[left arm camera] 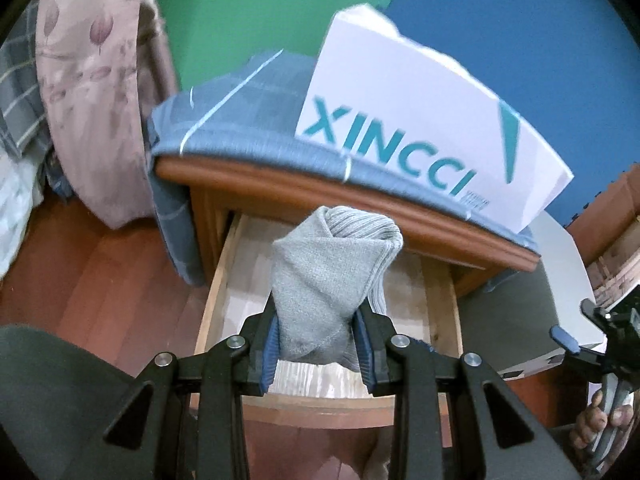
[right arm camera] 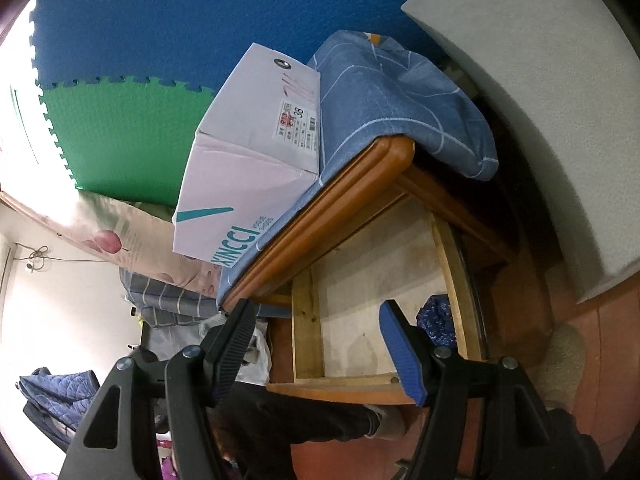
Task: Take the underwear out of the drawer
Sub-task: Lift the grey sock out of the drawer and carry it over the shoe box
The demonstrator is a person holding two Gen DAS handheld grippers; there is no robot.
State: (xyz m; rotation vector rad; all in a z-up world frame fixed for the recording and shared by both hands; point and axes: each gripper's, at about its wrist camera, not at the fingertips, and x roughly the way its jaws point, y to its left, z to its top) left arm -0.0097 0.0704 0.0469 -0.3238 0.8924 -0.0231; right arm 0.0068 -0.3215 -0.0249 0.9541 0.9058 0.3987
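My left gripper (left arm camera: pixel 318 344) is shut on a folded grey knit underwear piece (left arm camera: pixel 332 276) and holds it above the open wooden drawer (left arm camera: pixel 218 292). The cloth stands up between the blue pads. My right gripper (right arm camera: pixel 316 344) is open and empty, tilted sideways over the same drawer (right arm camera: pixel 308 320). A dark blue patterned garment (right arm camera: pixel 436 320) lies in the drawer's corner behind the right finger. The right gripper also shows at the right edge of the left wrist view (left arm camera: pixel 600 332).
The drawer belongs to a brown wooden nightstand (left arm camera: pixel 360 192) covered with a blue checked cloth (left arm camera: pixel 240 112). A white XINCCI shoe box (left arm camera: pixel 420 128) sits on top. A pink floral bedding bundle (left arm camera: pixel 96 100) is to the left, a white cabinet (right arm camera: pixel 540 100) to the right.
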